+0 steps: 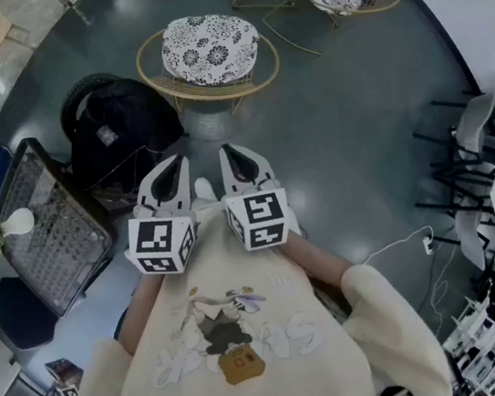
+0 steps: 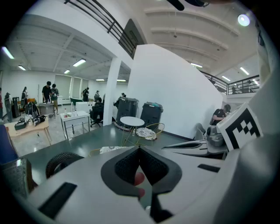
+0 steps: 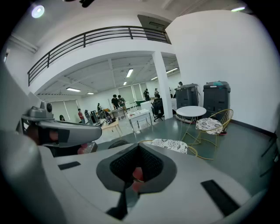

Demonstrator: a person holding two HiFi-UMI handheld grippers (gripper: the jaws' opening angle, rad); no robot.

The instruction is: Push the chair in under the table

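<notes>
- One gold wire chair (image 1: 208, 55) with a patterned cushion is seen on the dark floor (image 1: 348, 131), ahead of both hand-held grippers.
- A black bag (image 1: 117, 124) is placed just beside it.
- The left hand-held gripper (image 1: 176, 166) and the right hand-held gripper (image 1: 230, 156) are closed; nothing is held.

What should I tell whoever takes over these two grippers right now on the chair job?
Left gripper: shut, empty.
Right gripper: shut, empty.
Both are held side by side at the chest, touching nothing.
Nearest chair, with a patterned cushion, stands ahead on open floor, apart from the round white table. A second chair sits beside that table.
Done: nothing yet.
Left: walk up and push the chair under the table.
</notes>
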